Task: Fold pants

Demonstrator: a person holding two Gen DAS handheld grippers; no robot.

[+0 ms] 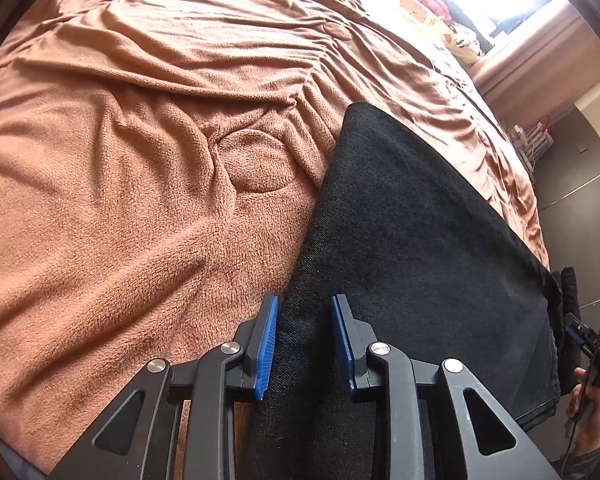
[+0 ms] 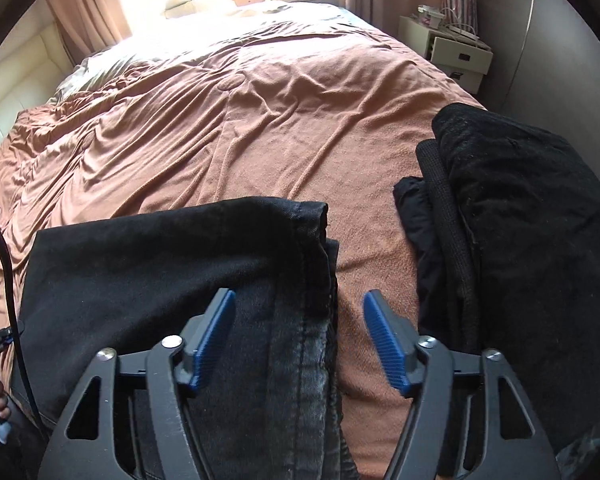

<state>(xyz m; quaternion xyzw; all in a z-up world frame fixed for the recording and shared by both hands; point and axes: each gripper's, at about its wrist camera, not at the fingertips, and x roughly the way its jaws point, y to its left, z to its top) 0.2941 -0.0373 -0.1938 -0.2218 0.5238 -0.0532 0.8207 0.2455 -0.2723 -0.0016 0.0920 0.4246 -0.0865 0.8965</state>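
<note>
- The pants (image 1: pixel 412 248) lie flat on the bed (image 1: pixel 120 200), at its near edge, already doubled over.
- My left gripper (image 1: pixel 304 344) hovers over their left edge, jaws apart, empty.
- My right gripper (image 2: pixel 300 340) straddles the hem (image 2: pixel 316 248), jaws wide, empty.
- Denim looks heavy, limp and grippy; I'd pinch the thick hem layers.
- A dark clothes pile (image 2: pixel 520 220) sits to the right.

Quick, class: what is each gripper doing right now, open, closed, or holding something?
Left gripper: open, over the edge of the black pants, gripping nothing.
Right gripper: open, over the pants' hem, gripping nothing.
</note>
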